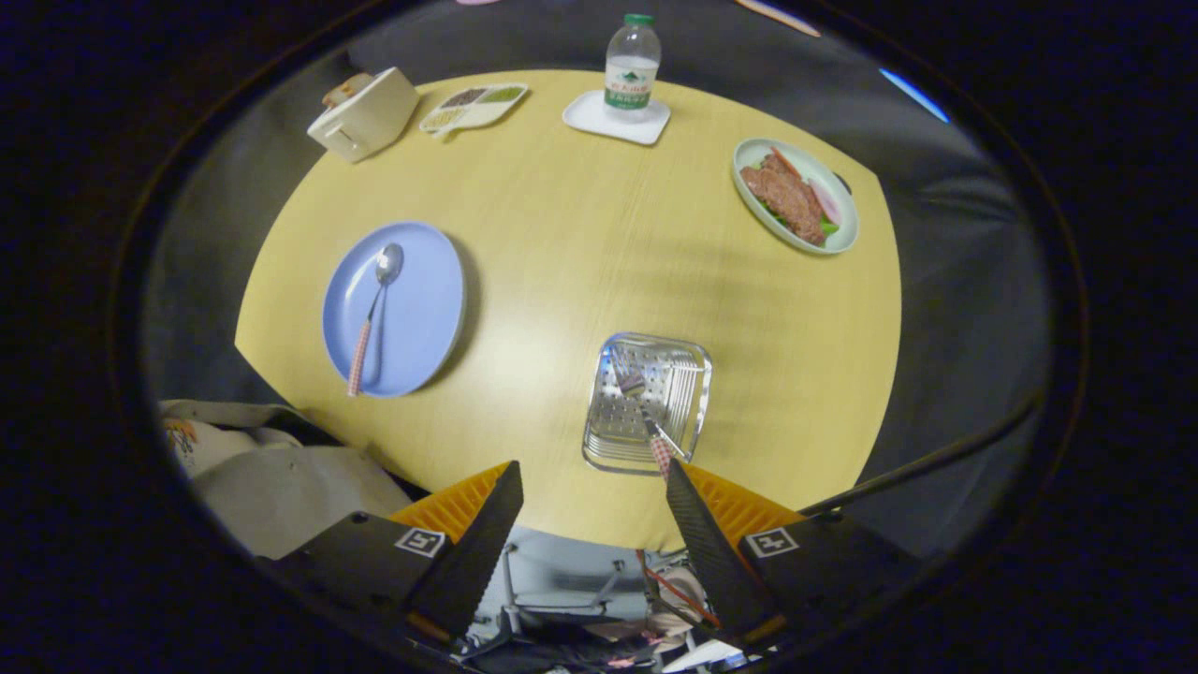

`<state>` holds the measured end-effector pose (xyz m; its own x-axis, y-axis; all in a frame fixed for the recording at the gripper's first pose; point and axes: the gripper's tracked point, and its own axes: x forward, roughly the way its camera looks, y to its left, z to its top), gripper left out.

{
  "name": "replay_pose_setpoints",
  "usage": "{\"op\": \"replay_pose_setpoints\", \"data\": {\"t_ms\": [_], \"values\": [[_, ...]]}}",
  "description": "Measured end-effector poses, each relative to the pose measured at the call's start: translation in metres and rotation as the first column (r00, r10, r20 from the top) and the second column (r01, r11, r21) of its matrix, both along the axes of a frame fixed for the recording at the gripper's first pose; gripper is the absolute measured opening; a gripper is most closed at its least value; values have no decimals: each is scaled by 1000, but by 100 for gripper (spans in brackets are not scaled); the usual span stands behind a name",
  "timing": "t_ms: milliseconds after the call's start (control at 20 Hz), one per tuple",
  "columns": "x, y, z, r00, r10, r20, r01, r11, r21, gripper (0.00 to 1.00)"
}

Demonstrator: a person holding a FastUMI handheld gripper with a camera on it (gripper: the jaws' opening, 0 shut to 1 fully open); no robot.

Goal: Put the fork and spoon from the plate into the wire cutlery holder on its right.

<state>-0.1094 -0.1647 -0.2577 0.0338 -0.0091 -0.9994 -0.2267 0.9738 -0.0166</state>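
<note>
Leftmost, far corner of the desk (580,234): a cream toaster (365,114) with bread in its slot, and just right of it a divided tray (474,106) with small food portions. Nearer and on the left, a blue plate (421,318) carries the spoon (374,314), bowl pointing away, checkered handle toward the near rim. Below the plate, off the desk edge, some pale cloth (253,468).

Centre far edge: a water bottle (632,67) stands upright on a white square coaster (599,120).

Centre near: the wire holder (613,435), seen from above, well right of the plate and just ahead of the fingers. The fork (646,417) is in it, tines down into the basket, handle leaning out toward the right finger; whether handle touches finger, cannot tell.

Claw (591,487) hangs above the near desk edge, fingers spread wide, nothing between them, no grip on anything.

Right far side: a pale green plate (749,154) with sliced meat and greens, well apart from the holder.

Right near edge: a dark thin rod or cable (936,459) runs diagonally off the desk.
</note>
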Motion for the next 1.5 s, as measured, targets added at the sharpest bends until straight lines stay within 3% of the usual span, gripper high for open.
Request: {"op": "replay_pose_setpoints", "data": {"t_ms": [100,200,450,700,850,950,1000,1150,1350,1500], "values": [[11,14,11,991,-47,127,41,998,50,99],[27,35,29,959,-100,264,69,990,124,99],[50,71,75,814,-250,525,105,951,290,100],[50,98,90,696,-338,634,95,918,385,100],[46,135,103,654,-382,653,43,880,473,100],[43,158,98,645,-419,639,33,851,525,100],[41,163,91,650,-417,635,38,853,521,100],[36,180,72,690,-375,618,32,870,492,100],[27,202,37,752,-263,604,-3,915,403,100],[25,218,17,785,-221,579,-18,926,377,100]]}}
